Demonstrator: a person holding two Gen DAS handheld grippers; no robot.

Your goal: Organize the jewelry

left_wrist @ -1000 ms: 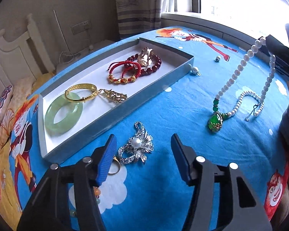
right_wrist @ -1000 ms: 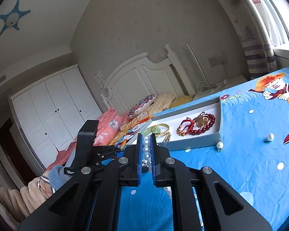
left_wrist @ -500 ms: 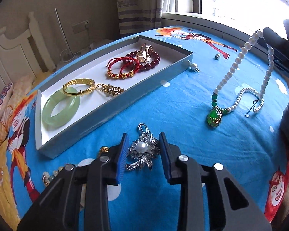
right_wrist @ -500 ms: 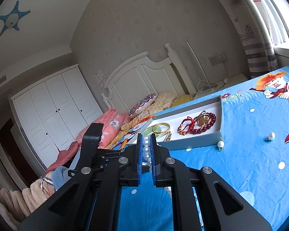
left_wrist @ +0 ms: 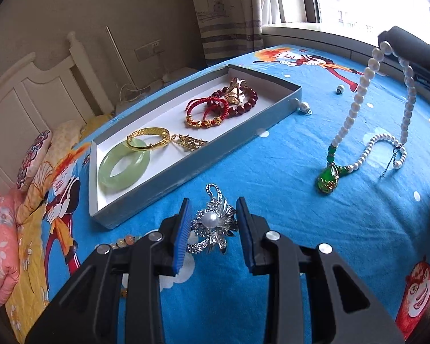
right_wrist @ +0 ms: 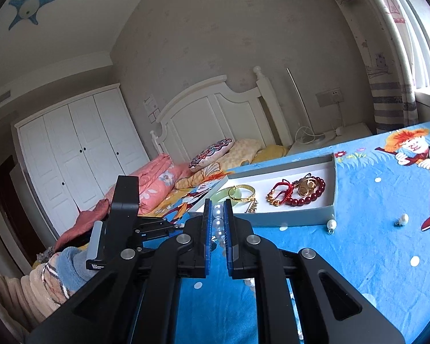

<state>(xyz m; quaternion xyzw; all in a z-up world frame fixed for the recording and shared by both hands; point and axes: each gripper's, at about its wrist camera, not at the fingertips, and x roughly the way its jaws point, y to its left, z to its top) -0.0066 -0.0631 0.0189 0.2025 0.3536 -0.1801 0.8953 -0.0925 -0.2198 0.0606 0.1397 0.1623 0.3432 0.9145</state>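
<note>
One silver brooch (left_wrist: 213, 222) with a pearl centre is clasped between the narrowed blue pads of the left gripper (left_wrist: 213, 230), low over the blue cartoon bedsheet (left_wrist: 272, 189). At about eight o'clock from the brooch, a few orange beads (left_wrist: 126, 240) are partly hidden behind the gripper.

At two o'clock from the brooch, one green pendant (left_wrist: 326, 179) is laid on the sheet; its one pearl necklace (left_wrist: 355, 106) is drawn up in two strands to the right gripper (right_wrist: 218, 220), whose jaws are pinched tight on the pearls.

Toward eleven o'clock from the brooch, one grey tray (left_wrist: 163, 183) with a white floor is set on the sheet. Inside it, near to far, are counted one jade bangle (left_wrist: 123, 166), one gold bangle (left_wrist: 149, 140), one small gold piece (left_wrist: 187, 142), red cord bracelets (left_wrist: 206, 111) whose number cannot be told, one dark red bead bracelet (left_wrist: 248, 103) and one gold clasp-like piece (left_wrist: 235, 90).

Beyond the tray's far corner, two loose pearl pieces are seen on the sheet: one (left_wrist: 304, 106) touching or just beside the tray wall, one (left_wrist: 340, 89) farther off at one o'clock.
</note>
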